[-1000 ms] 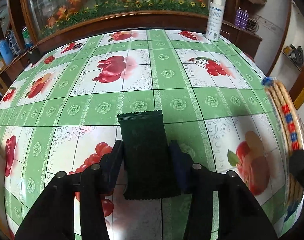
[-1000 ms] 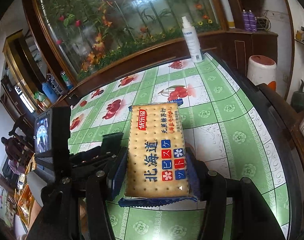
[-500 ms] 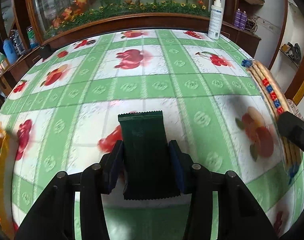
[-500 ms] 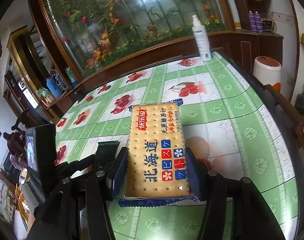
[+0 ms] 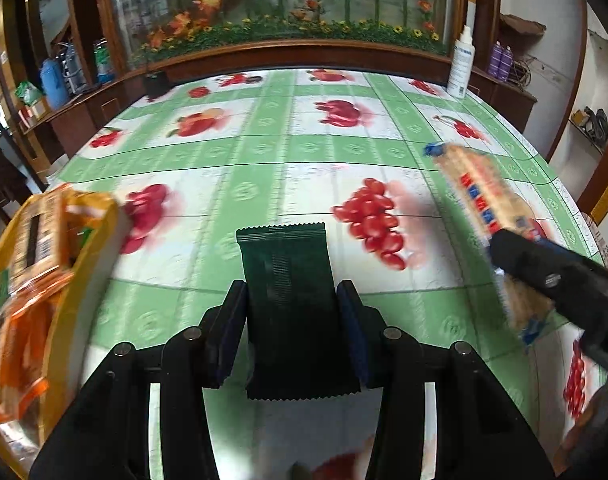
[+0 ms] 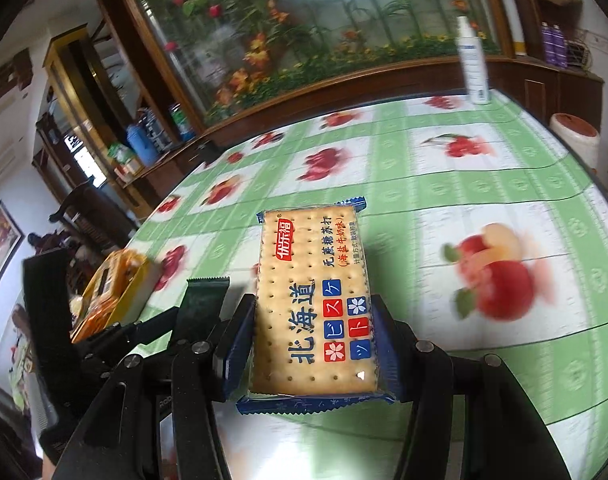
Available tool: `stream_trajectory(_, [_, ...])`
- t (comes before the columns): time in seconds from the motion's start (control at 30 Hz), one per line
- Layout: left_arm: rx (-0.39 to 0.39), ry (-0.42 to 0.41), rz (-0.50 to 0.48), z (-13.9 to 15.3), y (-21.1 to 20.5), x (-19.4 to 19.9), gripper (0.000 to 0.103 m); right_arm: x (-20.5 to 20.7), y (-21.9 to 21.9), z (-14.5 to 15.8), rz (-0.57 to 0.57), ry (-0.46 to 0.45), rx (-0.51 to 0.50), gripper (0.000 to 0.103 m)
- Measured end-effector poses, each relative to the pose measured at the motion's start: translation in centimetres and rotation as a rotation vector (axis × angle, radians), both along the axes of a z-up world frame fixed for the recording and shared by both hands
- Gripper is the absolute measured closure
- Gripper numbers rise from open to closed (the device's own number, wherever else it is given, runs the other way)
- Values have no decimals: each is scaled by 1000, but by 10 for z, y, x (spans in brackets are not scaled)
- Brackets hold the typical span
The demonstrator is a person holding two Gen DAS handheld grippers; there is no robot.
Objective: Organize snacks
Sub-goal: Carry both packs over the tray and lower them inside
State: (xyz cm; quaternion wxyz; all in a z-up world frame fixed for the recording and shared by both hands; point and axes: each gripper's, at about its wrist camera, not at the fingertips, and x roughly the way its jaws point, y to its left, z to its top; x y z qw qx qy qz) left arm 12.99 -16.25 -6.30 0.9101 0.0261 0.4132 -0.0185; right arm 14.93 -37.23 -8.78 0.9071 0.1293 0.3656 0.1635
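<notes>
- Fruit-print bench (image 5: 264, 152) lies below both tongs.
- Left tongs (image 5: 292, 308) clench a green sachet (image 5: 290, 280).
- Right tongs (image 6: 310, 332) clench a cracker pack (image 6: 314, 300).
- Yellow box (image 5: 44, 264) at left already holds snacks; both packets likely go there next.

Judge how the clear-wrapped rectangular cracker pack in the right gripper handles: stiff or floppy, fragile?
The clear-wrapped rectangular cracker pack sticks out flat past the right gripper without sagging, so it is probably stiff. Its visible stacked crackers likely crack under a hard squeeze. The glossy wrapper may slip between the fingers.
</notes>
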Motion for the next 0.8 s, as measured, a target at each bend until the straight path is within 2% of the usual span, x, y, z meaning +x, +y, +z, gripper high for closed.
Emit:
stream_trajectory(0.4, [-26, -61, 62, 20, 62, -44, 59, -26, 86, 3, 131, -12, -28, 47])
stream_trajectory(0.63, [-31, -107, 167, 42, 124, -59, 59, -36, 141, 21, 219, -47, -28, 47])
stream_trajectory(0.8, [-33, -119, 257, 47, 173, -63, 59, -31, 188, 35, 282, -70, -20, 47])
